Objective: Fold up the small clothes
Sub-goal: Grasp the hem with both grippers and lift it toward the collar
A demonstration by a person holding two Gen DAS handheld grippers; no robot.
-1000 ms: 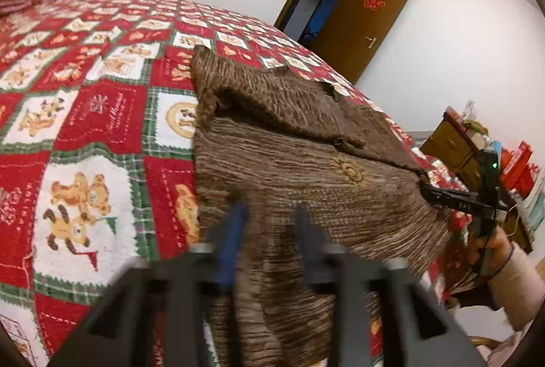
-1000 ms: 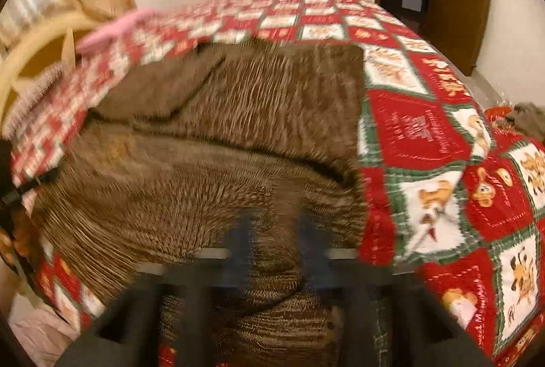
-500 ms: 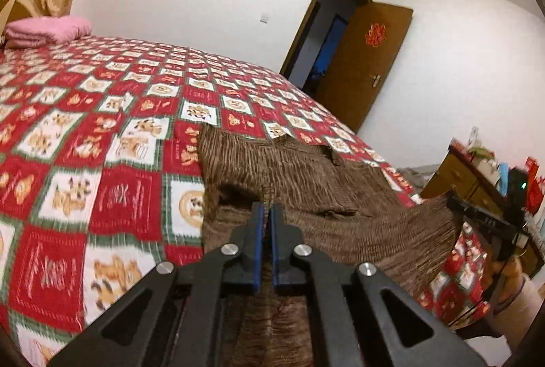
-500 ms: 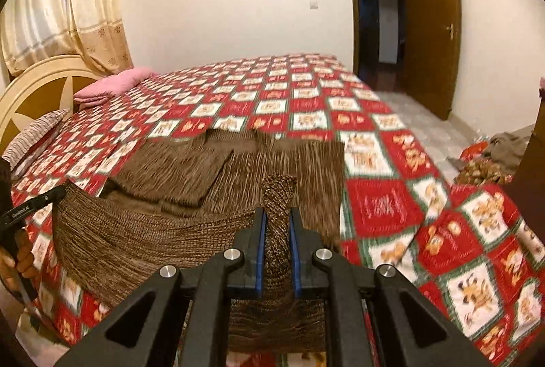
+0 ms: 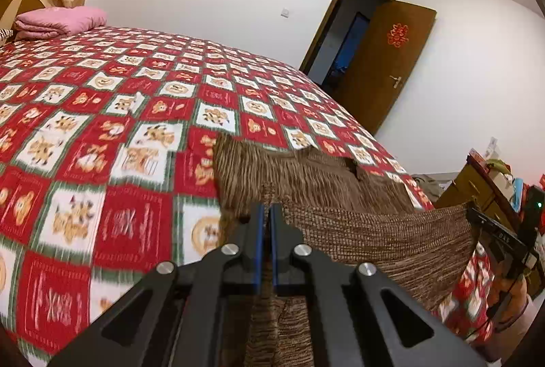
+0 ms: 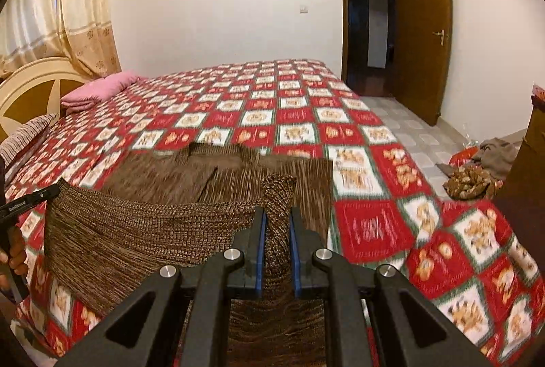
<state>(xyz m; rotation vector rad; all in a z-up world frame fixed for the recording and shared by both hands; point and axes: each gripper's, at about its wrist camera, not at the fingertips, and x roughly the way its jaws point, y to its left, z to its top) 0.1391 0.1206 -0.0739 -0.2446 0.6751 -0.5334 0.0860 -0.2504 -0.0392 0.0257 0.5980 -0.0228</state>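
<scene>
A brown knitted sweater (image 5: 374, 241) lies on the red patchwork bedspread (image 5: 102, 135), its near hem lifted and stretched between both grippers. My left gripper (image 5: 267, 213) is shut on one hem corner. My right gripper (image 6: 276, 217) is shut on the other corner, where a bunch of knit (image 6: 277, 193) sticks up between the fingers. The sweater's far part (image 6: 204, 173) with the collar still rests flat on the bed. The right gripper shows in the left wrist view (image 5: 494, 230) at the far right; the left gripper shows in the right wrist view (image 6: 27, 200) at the left.
A pink folded blanket (image 6: 98, 91) lies near the headboard (image 6: 30, 91). An open wooden door (image 6: 422, 26) stands at the far wall. Clothes (image 6: 477, 176) lie heaped on the tiled floor to the right. A wooden cabinet (image 5: 477, 186) stands beyond the bed's edge.
Both grippers closed on the sweater's hem corners and raised them off the bed, pulling the hem taut between them. The views now look higher across the bed.
</scene>
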